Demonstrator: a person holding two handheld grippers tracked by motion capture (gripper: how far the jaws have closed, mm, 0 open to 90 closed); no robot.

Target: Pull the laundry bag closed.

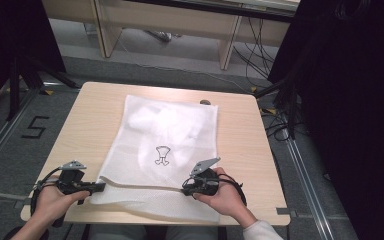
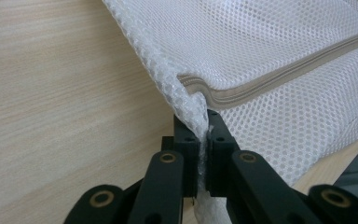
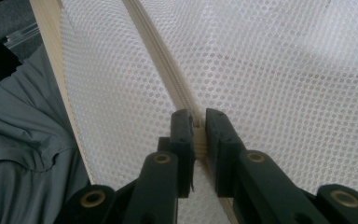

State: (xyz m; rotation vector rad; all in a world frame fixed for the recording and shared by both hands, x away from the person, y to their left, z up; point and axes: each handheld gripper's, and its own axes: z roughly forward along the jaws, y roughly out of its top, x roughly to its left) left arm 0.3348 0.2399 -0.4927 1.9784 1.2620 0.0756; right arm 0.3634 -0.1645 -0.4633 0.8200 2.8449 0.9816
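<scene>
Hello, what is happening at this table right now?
A person works on a white mesh bag that lies flat on the table, holding a tool in each hand. The left tool is shut on the bag's near left corner, right where the zipper ends. The right tool is shut on the zipper line further along the near edge. Something white lies inside the bag, and a small drawing is printed on it. Whether the zipper is open or closed, I cannot tell.

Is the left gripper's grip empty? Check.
No, the left gripper is shut on the mesh bag corner beside the zipper.
</scene>
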